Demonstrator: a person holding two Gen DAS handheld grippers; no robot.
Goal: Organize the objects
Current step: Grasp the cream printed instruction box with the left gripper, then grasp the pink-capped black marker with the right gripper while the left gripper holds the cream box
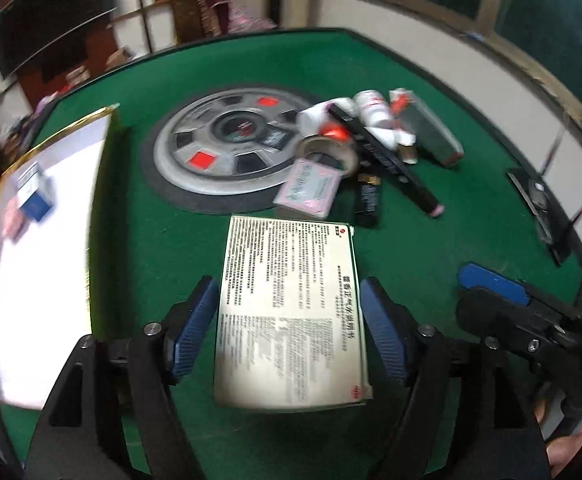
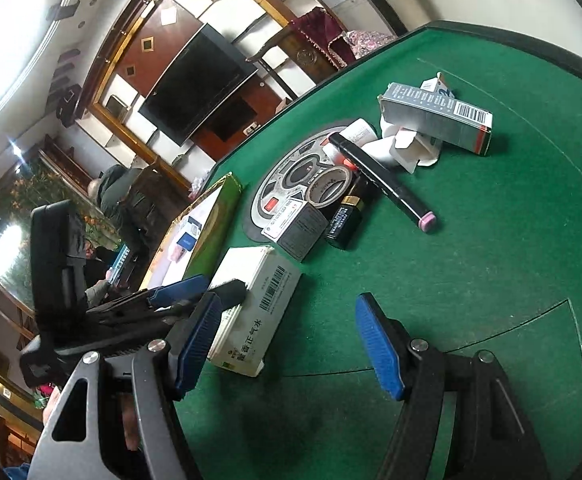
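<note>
Partly, blur is smearing the left-wrist view: the small blue box (image 1: 35, 196) lying in the white gold-rimmed tray (image 1: 51, 280) is hard to read, and the clutter beyond the round grey centre plate (image 1: 219, 148) is overlapping itself, so the tape roll (image 1: 329, 152), pink card (image 1: 309, 188), black marker (image 1: 387, 160), white bottles (image 1: 371, 106) and silver carton (image 1: 437, 136) are hiding parts of one another. The left gripper (image 1: 289, 328) is angling steeply down over the green felt table (image 1: 451, 240), its jaws standing wide on either side of the printed medicine box (image 1: 291, 312); whether the blue pads (image 1: 195, 324) are touching it I cannot tell. The right gripper (image 2: 291, 344) is hovering open over bare felt, holding nothing, just beside that box.
</note>
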